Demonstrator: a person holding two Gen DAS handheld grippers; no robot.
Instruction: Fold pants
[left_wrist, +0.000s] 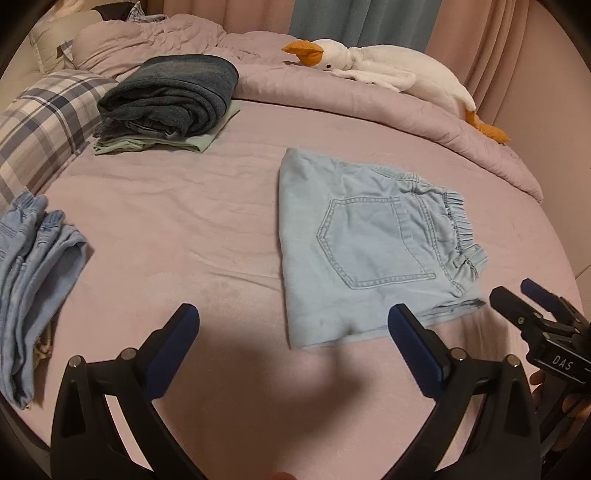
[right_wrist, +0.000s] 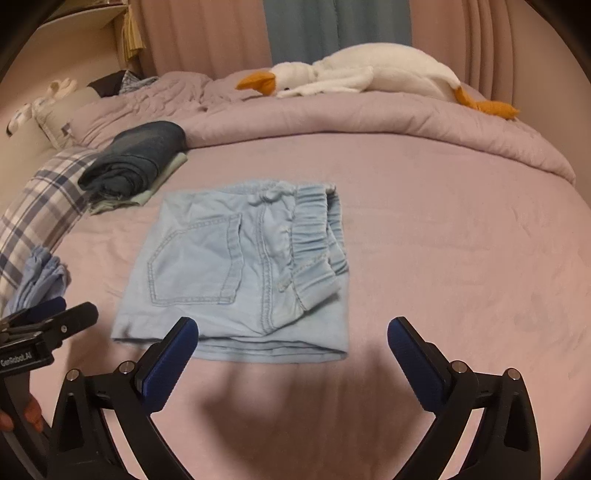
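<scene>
Both tongs spread, empty; pants (right_wrist: 236, 266) folded.

Both cameras sit low over the near edge of the bed sheet (left_wrist: 177, 229), each looking forward between its own two wide-spread fingers toward the far curtains (left_wrist: 321, 16). The left wrist view stands further left, so the folded pants (left_wrist: 369, 251) lie right of centre and the right gripper (left_wrist: 517, 295) pokes in at its right edge. The right wrist view has the folded pants (right_wrist: 240, 266) close ahead, slightly left, with the left gripper (right_wrist: 62, 314) at its left edge. Both share the dark clothes stack (left_wrist: 170, 96), plaid pillow (left_wrist: 40, 122) and plush goose (left_wrist: 388, 68)
</scene>
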